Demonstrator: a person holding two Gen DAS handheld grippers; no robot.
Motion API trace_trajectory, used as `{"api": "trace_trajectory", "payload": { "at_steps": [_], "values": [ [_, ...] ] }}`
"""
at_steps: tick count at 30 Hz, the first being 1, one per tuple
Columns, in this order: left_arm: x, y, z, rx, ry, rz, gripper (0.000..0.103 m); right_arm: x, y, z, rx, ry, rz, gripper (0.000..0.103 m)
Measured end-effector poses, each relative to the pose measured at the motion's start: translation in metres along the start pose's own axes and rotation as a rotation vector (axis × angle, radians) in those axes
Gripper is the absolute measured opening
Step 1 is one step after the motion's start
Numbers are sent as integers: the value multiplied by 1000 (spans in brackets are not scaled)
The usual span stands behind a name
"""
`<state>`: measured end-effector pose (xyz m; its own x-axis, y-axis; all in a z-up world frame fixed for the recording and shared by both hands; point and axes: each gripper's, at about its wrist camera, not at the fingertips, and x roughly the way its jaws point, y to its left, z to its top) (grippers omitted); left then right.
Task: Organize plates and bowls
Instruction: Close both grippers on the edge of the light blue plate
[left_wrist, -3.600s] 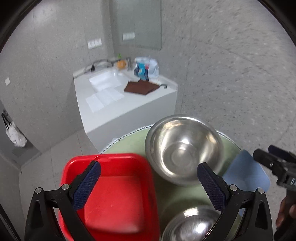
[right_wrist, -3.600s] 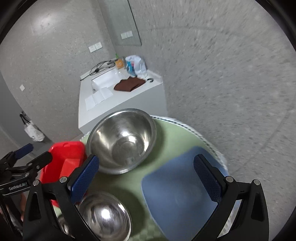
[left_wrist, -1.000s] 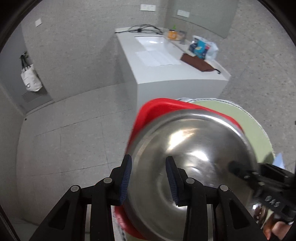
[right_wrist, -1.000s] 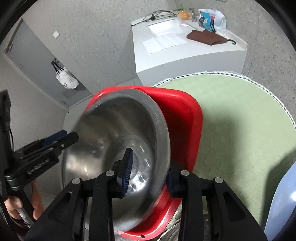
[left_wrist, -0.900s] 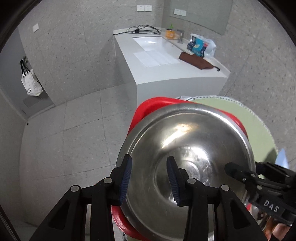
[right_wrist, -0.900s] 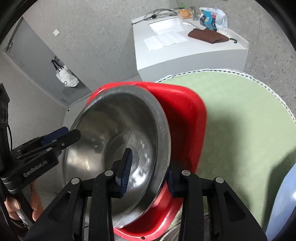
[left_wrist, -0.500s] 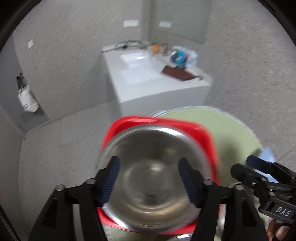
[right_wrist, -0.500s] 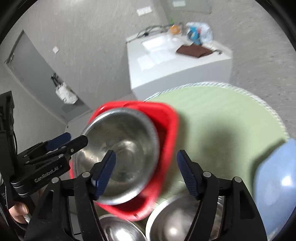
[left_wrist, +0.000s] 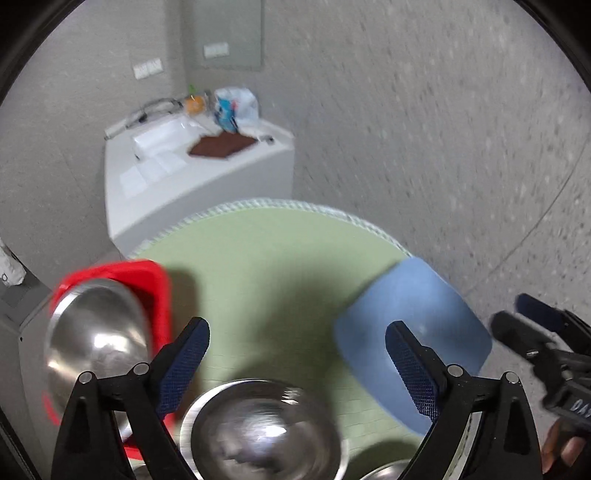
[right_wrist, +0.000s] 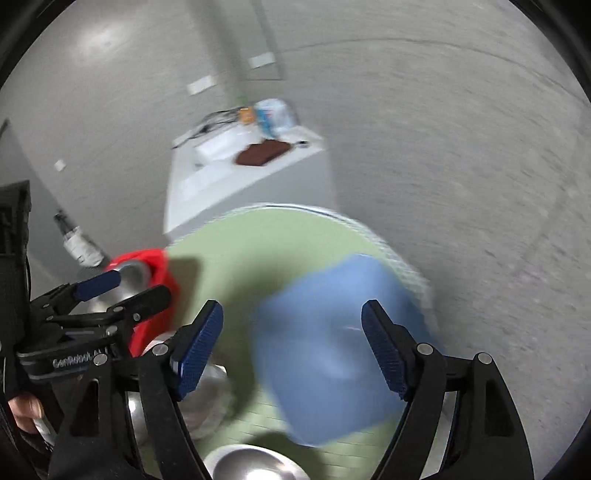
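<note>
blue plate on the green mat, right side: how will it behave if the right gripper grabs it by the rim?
The blue plate looks like matte plastic: probably light and stiff, not fragile. It lies flat with a low rim, so a finger may struggle to get under its edge. On the green mat it would likely slide when pushed, not roll or tip.

large steel bowl (left_wrist: 96, 336) now in red tray (left_wrist: 155, 280), both grippers released, spread wide
</note>
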<state>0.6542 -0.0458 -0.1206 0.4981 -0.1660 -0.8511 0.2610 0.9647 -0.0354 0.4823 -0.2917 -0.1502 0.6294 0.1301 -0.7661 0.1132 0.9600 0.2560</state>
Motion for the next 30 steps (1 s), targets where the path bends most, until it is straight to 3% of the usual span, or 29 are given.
{"api": "trace_trajectory", "payload": {
  "at_steps": [7,12,15,16,17,18,20,21,25,30],
  "values": [
    [83,-24,13,3,144,53,93,29,-95,-28,150,94,-55,79],
    [130,-31,20,-7,241,59,82,61,-117,-44,206,171,-4,79],
    [155,-41,22,-5,287,36,62,78,-122,-51,242,205,50,71],
    [161,-41,22,-1,303,16,49,81,-125,-53,250,215,59,67],
    [162,-42,19,4,309,3,35,84,-125,-56,258,221,75,59],
    [166,-44,20,10,316,-16,34,84,-127,-59,261,222,87,49],
    [166,-47,21,25,299,-27,31,87,-126,-59,265,226,117,28],
    [163,-47,22,30,291,-26,31,88,-124,-59,263,229,123,23],
    [153,-46,26,23,259,-70,23,80,-122,-59,255,214,104,23],
    [117,-39,31,21,186,-110,23,49,-113,-49,243,157,88,23]
  ]
}}
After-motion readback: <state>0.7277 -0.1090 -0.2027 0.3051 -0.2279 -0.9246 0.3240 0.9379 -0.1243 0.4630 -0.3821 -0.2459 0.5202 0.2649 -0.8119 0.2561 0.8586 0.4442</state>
